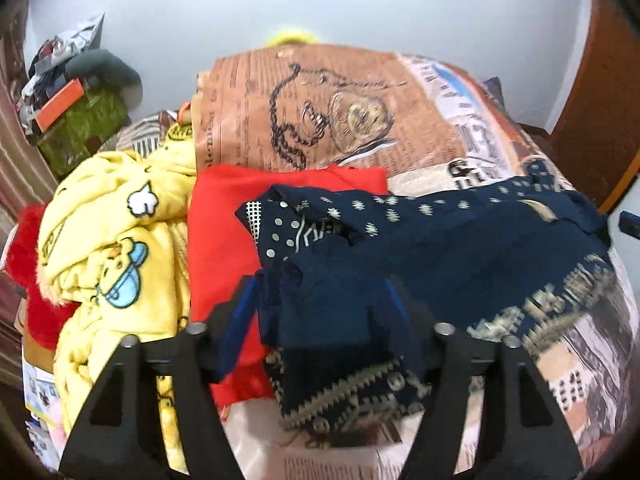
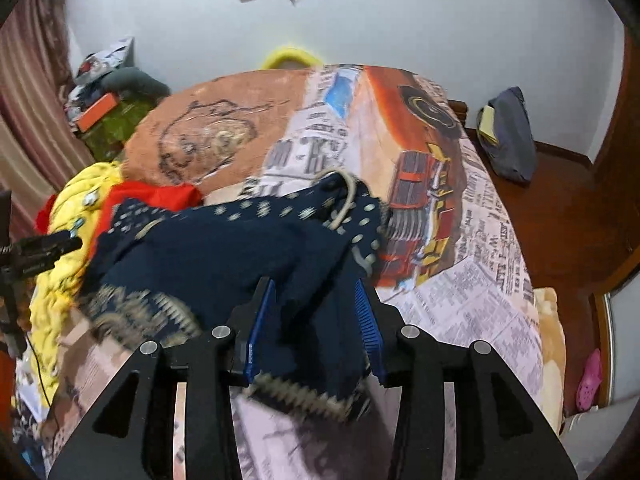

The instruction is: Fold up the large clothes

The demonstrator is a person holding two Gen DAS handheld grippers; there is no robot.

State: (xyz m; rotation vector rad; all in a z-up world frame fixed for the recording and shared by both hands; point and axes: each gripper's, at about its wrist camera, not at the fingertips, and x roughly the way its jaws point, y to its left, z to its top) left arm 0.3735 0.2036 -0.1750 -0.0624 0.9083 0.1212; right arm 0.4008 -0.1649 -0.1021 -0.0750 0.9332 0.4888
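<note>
A navy garment (image 1: 440, 248) with pale dots and a beige patterned hem lies crumpled on the bed. My left gripper (image 1: 320, 284) stands open and wide. A fold of the navy cloth hangs loose between its blue-padded fingers (image 1: 244, 300). In the right wrist view the same navy garment (image 2: 224, 248) spreads to the left. My right gripper (image 2: 314, 284) is partly open around another bunch of it. The cloth sits between the blue pads (image 2: 262, 320) without being pinched, and its zigzag hem (image 2: 304, 396) droops below the fingers.
The bed carries a newspaper-print cover (image 2: 460, 312) with a truck picture. A red garment (image 1: 224, 240) and a yellow cartoon blanket (image 1: 120, 248) lie left of the navy one. Clutter and a green box (image 1: 80, 128) stand at far left. A dark bag (image 2: 508, 136) rests on wooden furniture at right.
</note>
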